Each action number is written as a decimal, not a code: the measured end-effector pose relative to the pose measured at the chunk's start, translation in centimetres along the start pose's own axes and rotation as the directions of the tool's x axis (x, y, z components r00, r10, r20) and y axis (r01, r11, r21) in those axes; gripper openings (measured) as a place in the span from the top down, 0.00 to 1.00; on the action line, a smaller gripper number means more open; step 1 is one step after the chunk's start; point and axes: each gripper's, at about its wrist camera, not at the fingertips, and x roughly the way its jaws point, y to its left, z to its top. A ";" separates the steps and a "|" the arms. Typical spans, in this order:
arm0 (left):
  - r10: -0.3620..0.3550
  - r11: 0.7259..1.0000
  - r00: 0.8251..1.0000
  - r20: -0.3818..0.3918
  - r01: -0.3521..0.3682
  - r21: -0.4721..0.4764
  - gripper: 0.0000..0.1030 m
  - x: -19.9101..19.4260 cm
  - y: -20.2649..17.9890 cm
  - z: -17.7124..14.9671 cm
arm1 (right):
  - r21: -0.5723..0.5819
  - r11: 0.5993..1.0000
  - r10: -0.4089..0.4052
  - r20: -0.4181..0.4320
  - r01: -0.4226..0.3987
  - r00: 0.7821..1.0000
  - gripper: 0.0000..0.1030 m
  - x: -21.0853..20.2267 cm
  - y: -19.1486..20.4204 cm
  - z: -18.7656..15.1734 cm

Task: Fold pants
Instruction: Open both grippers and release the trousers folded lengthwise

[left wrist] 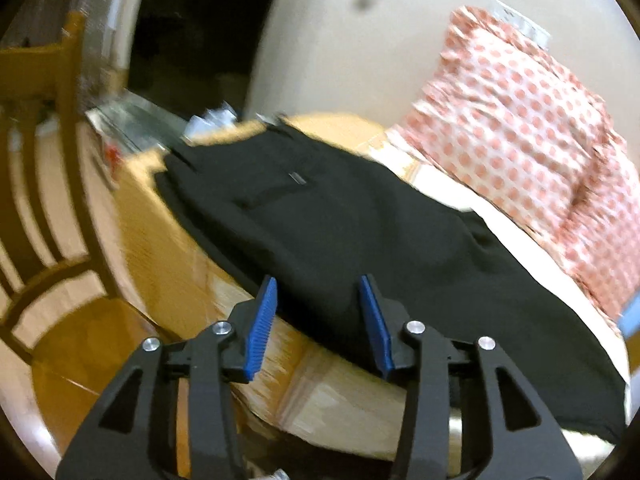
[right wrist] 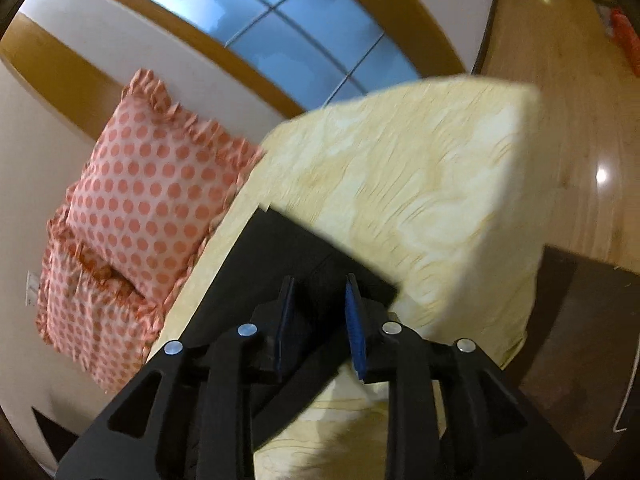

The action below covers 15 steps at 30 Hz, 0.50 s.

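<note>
Black pants (left wrist: 332,224) lie flat along the bed, waistband and a back pocket at the far end. My left gripper (left wrist: 320,286) is open, its blue pads (left wrist: 262,324) just above the pants' near edge, holding nothing. In the right wrist view the leg end of the pants (right wrist: 288,248) lies on the pale yellow sheet (right wrist: 420,184). My right gripper (right wrist: 318,284) is open over the leg hem, its blue pads (right wrist: 356,332) on either side of the cloth without closing on it.
Two polka-dot pink pillows (left wrist: 528,140) (right wrist: 148,200) lean on the wall beside the bed. A wooden chair (left wrist: 44,184) stands left of the bed. A wooden floor (right wrist: 560,92) lies past the mattress corner, and a window (right wrist: 276,28) is above.
</note>
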 end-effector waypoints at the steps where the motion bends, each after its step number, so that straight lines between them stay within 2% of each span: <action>1: 0.023 1.000 0.999 0.029 -0.023 -0.005 0.54 -0.4 0.2 0.3 | -0.011 0.999 -0.032 0.028 0.032 0.999 0.62 -0.4 -0.1 0.3; 4: 0.046 0.999 0.993 0.110 -0.046 -0.003 0.44 -1.6 0.0 1.3 | -0.016 1.000 -0.010 0.051 0.011 0.999 0.62 -0.7 0.1 0.4; 7: 0.029 0.998 0.990 0.139 -0.037 0.051 0.41 -2.0 -1.6 1.7 | -0.076 0.997 0.003 0.023 -0.001 1.000 0.63 -0.4 1.3 0.0; 11: -0.042 0.991 0.993 0.107 0.027 0.134 0.40 -1.4 -4.0 1.2 | -0.096 0.994 0.043 -0.020 -0.045 0.999 0.65 -0.3 2.0 -0.9; 15: -0.099 0.978 0.995 0.021 0.094 0.184 0.39 0.3 -5.5 0.4 | -0.071 0.997 0.005 -0.042 -0.008 0.999 0.68 0.3 1.6 -1.2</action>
